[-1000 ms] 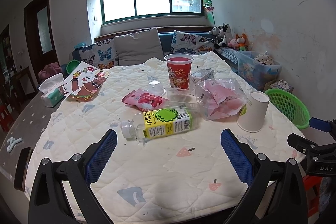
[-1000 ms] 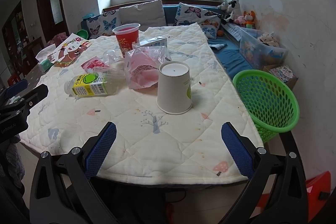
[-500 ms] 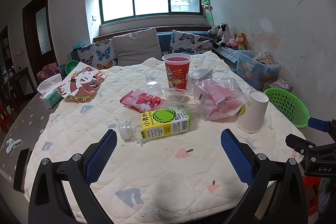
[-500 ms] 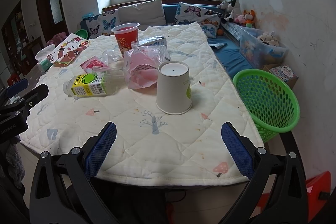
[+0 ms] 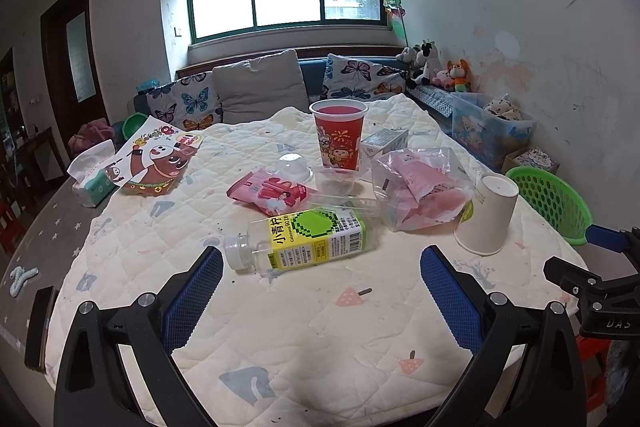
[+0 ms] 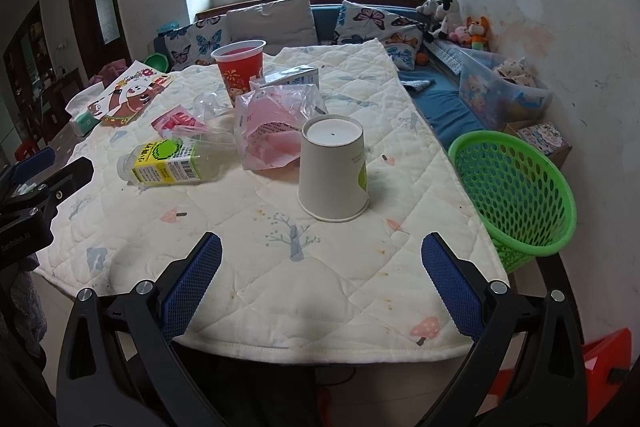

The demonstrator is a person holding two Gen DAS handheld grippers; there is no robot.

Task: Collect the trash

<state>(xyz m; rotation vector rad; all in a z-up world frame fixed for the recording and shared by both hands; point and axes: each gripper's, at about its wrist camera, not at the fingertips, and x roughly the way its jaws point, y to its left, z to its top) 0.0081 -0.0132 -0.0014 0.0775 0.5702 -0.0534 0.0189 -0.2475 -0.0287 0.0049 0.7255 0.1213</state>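
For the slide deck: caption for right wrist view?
Open right hand-held gripper facing upturned paper cup, green basket beside table.

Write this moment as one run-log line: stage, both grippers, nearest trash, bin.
stage: approach, nothing picked | left gripper: open, facing bottle | right gripper: open, facing upturned paper cup | green basket: beside table

A quilted table [image 5: 304,339] bears a bottle [image 5: 304,241], cups [image 6: 334,169], wrappers [image 5: 272,191].

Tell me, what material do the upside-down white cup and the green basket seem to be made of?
White cup: probably paper, with matte, opaque walls and a rolled rim. Green basket: apparently moulded plastic, glossy, its wall pierced with regular holes.
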